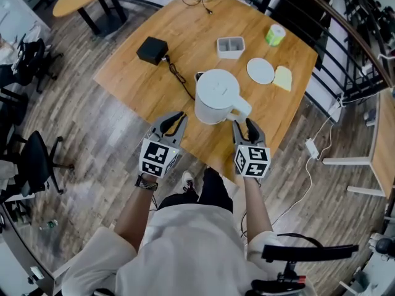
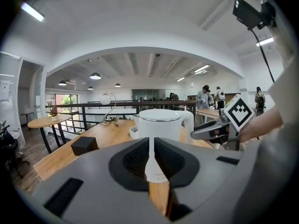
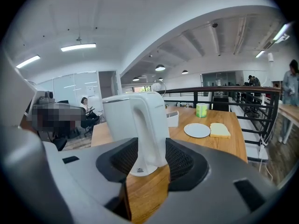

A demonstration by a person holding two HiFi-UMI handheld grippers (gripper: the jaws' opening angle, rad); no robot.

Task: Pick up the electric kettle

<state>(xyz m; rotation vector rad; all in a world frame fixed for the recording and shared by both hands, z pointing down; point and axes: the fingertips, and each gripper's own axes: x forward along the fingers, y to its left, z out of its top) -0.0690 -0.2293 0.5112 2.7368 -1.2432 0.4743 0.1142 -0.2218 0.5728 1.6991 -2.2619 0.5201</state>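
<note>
kettle (image 1: pixel 216 96) handle (image 3: pixel 148 125) between spread right tongs (image 1: pixel 244 126); left tongs (image 1: pixel 178 116) closed, near its side.

Kettle (image 1: pixel 216 95) on table (image 1: pixel 185 39) near front edge; plate (image 1: pixel 260 70), tray (image 1: pixel 231 47) behind; power brick (image 1: pixel 152 50) left.

Smooth matt plastic kettle (image 1: pixel 217 95) on grained wooden table (image 1: pixel 191 42)

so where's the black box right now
In the head view the black box sits on the wooden table's left side, up-left of the white kettle, a cable trailing toward it.
</note>
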